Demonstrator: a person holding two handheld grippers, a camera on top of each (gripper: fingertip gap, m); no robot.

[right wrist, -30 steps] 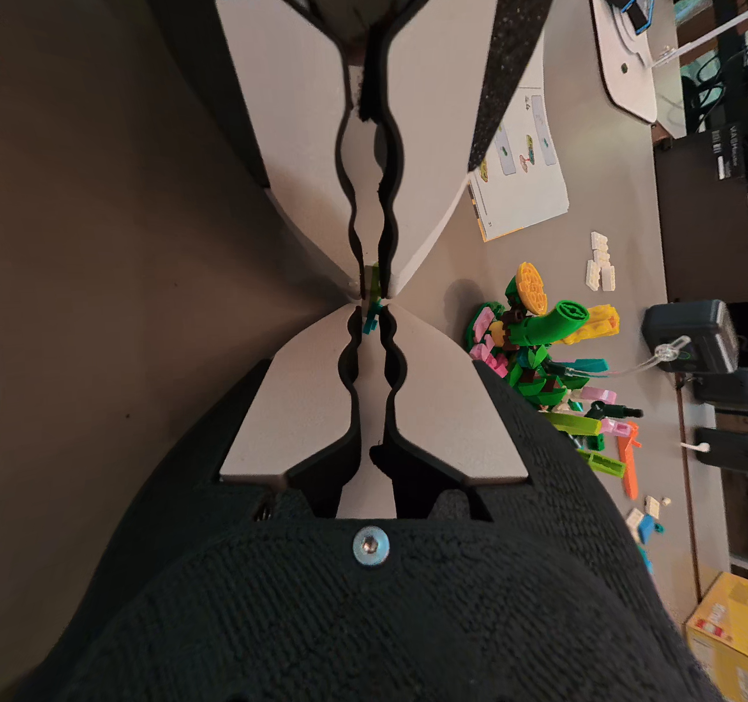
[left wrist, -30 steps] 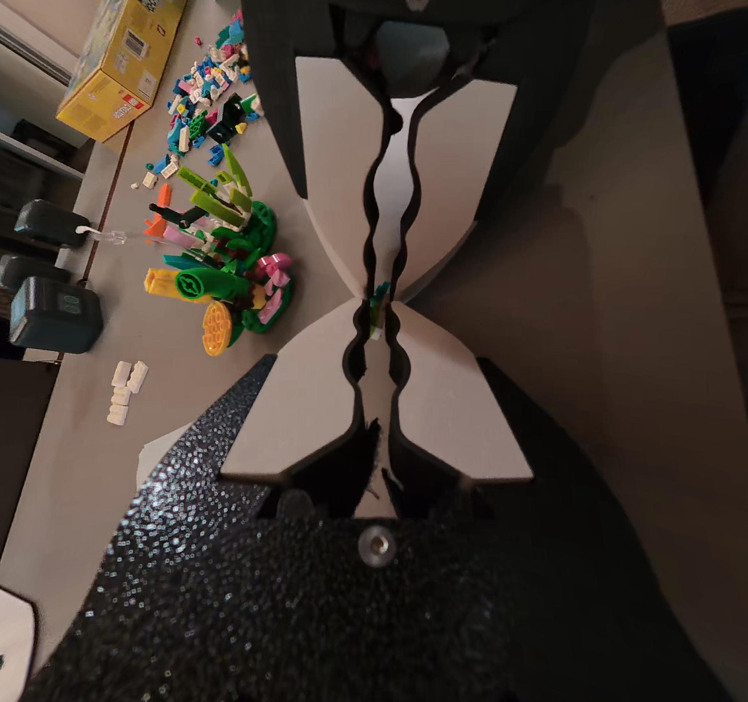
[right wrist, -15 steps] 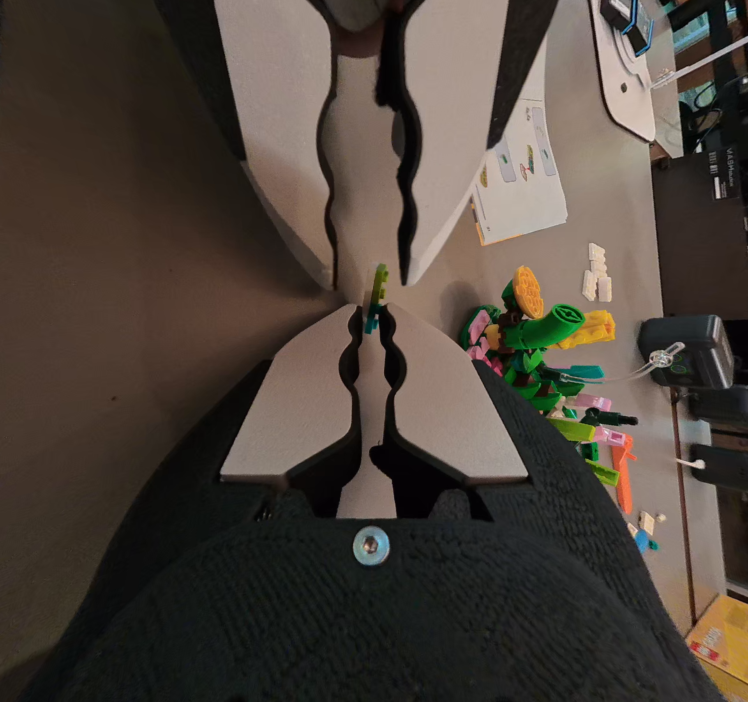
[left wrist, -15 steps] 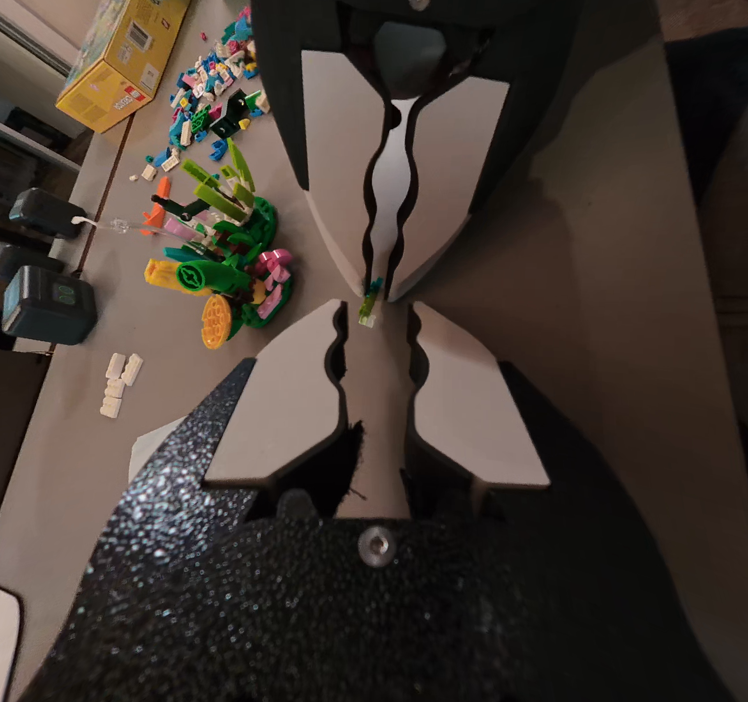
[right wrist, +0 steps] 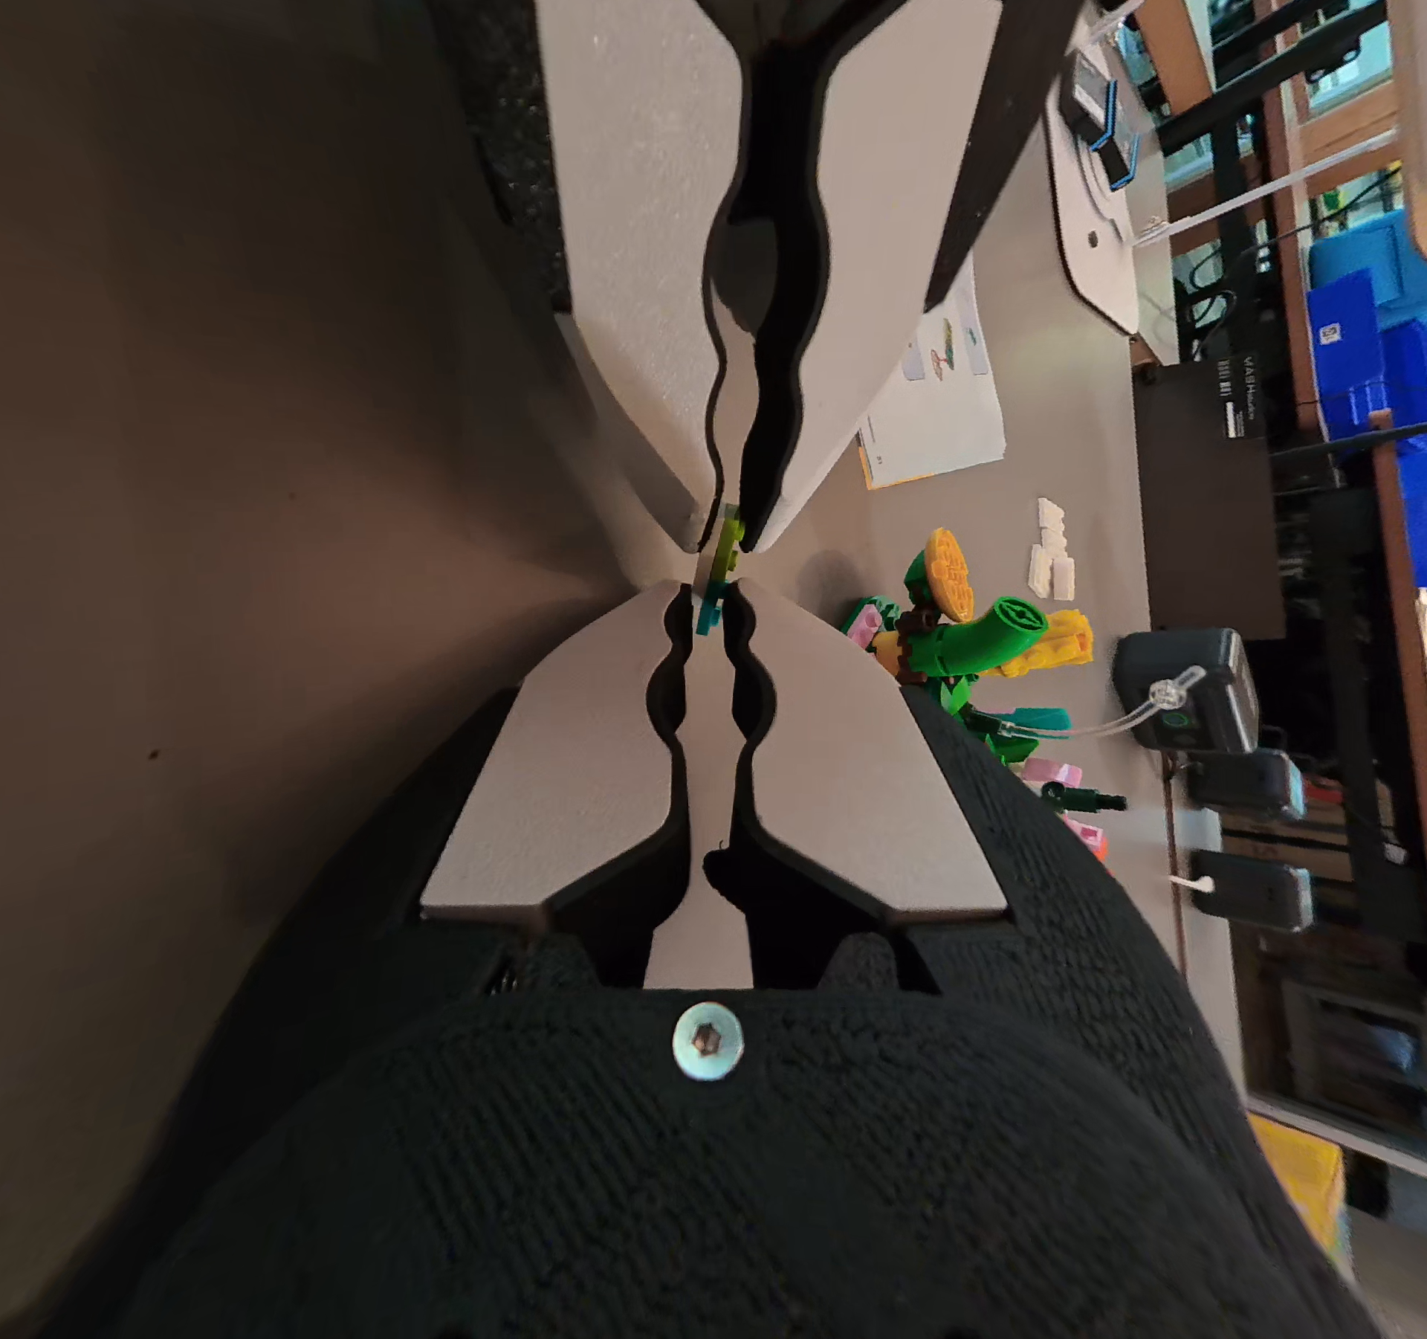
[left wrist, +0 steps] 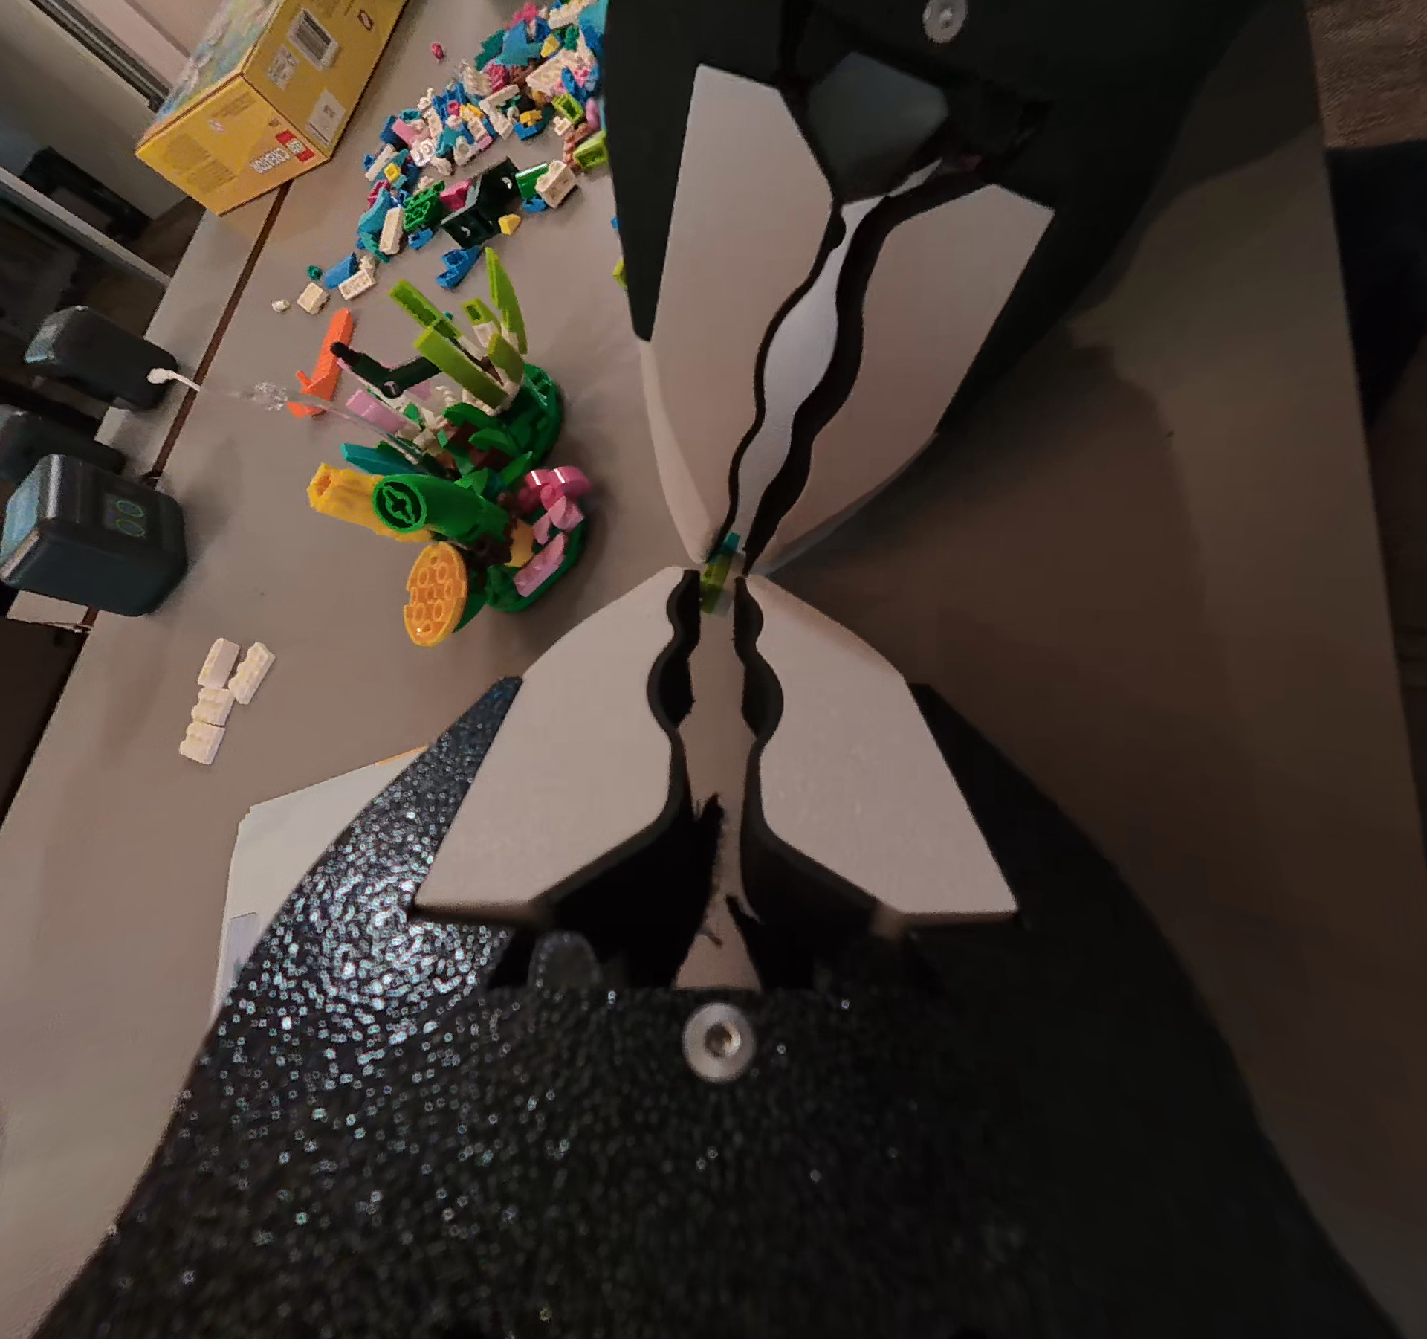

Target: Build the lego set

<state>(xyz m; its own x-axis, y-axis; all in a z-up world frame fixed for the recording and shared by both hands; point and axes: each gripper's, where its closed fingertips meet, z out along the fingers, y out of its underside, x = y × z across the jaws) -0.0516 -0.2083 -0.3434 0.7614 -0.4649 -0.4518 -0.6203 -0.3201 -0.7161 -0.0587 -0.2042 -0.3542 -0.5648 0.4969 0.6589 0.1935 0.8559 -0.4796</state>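
Observation:
My two grippers meet tip to tip above the grey table (left wrist: 1158,607). Between them is a small assembly of a lime green plate (left wrist: 714,577) joined to a teal piece (right wrist: 709,607). My left gripper (left wrist: 714,590) is shut on the lime end. My right gripper (right wrist: 710,595) is shut on the teal end. In the left wrist view the right gripper (left wrist: 730,549) comes in from the top. In the right wrist view the left gripper (right wrist: 726,529) comes in from the top, with the lime plate (right wrist: 727,549) in its tips. The partly built flower model (left wrist: 463,468) stands on the table, also in the right wrist view (right wrist: 965,638).
A pile of loose bricks (left wrist: 479,120) and a yellow box (left wrist: 286,58) lie beyond the model. An orange piece (left wrist: 324,367), several white bricks (left wrist: 224,692), an instruction booklet (right wrist: 934,406) and dark devices (left wrist: 85,529) lie around it.
My left gripper was shut on the assembly one second ago, opened half a second ago, and has shut again on the lime end. The right gripper kept its hold on the teal end.

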